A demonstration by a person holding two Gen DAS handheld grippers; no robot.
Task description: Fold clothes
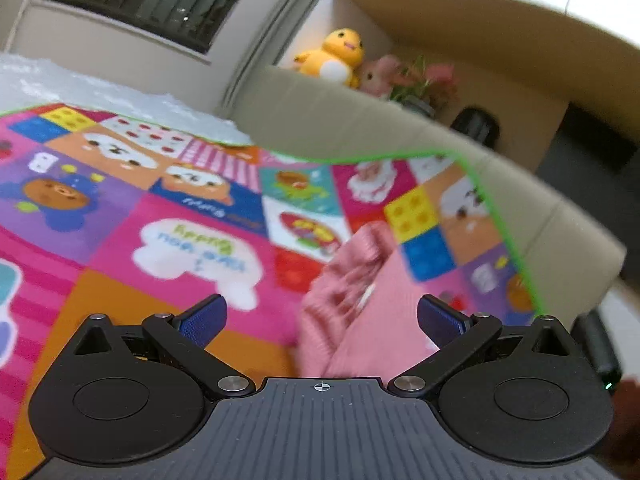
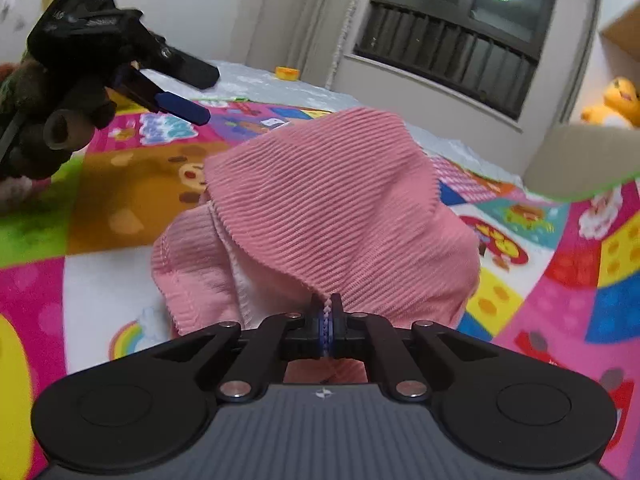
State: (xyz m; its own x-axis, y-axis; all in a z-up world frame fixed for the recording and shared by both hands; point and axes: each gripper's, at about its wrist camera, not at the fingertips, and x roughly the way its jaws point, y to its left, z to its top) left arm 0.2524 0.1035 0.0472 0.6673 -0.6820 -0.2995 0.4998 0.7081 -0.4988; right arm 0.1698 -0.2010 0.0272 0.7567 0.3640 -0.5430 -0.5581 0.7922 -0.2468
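One patterned play mat [image 2: 120, 200], multicoloured, spread flat. One pink ribbed garment [image 2: 320, 208], bunched on the mat, its edge pinched in the right gripper [image 2: 328, 320]. Left gripper [image 1: 322, 320], fingers spread wide, empty, beside the garment.

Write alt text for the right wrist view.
The right claw is shut on an edge of a pink ribbed garment, bunched above a bright cartoon play mat. The left claw hangs open at upper left; a barred window is behind.
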